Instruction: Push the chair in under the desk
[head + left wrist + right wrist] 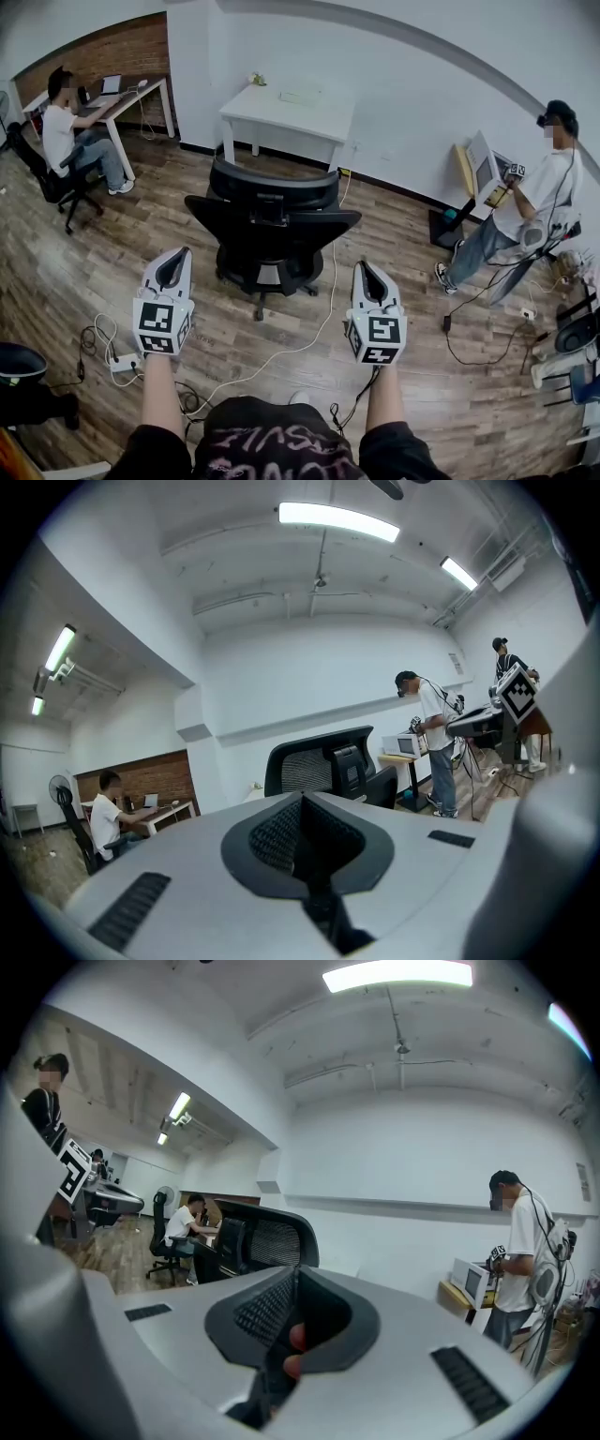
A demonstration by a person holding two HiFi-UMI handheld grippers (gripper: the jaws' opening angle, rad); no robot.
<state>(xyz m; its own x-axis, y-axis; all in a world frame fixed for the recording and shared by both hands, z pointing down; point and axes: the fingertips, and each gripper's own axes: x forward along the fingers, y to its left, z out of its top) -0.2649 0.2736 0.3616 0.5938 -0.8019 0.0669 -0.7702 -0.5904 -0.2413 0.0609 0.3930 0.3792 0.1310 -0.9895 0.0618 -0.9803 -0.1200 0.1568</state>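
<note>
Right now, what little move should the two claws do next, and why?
Probably reach both shut claws forward to the backrest of the black mesh office chair: the left claw and right claw hang short of it, and the chair stands away from the white rectangular desk.

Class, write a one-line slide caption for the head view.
Left hand-held gripper and right hand-held gripper, both shut, short of the chair, not yet under the desk.
</note>
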